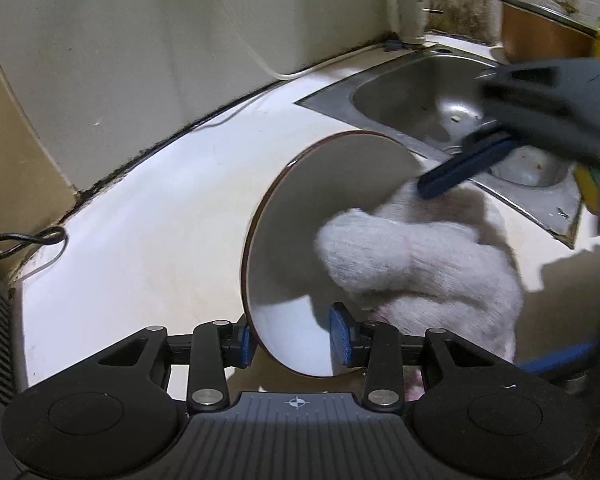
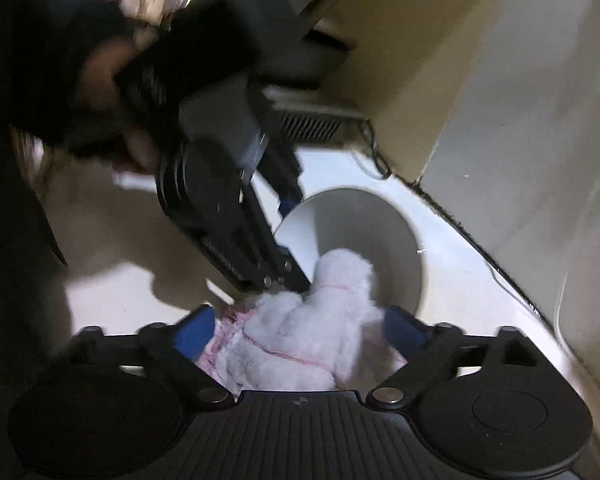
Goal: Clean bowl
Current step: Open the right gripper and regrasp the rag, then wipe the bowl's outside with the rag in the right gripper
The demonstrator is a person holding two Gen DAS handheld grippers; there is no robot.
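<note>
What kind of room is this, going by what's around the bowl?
Most likely a home kitchen: a steel sink is set into a pale countertop, a copper-coloured pot stands behind it, and the bowl is being wiped with a white cloth.

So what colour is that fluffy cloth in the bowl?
The cloth is white with thin pink lines, clearest in the right wrist view.

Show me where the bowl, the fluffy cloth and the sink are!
bowl (image 1: 300,208): left wrist view, its inner wall.
fluffy cloth (image 1: 420,256): left wrist view, its bunched middle.
sink (image 1: 412,92): left wrist view, its steel basin wall.
</note>
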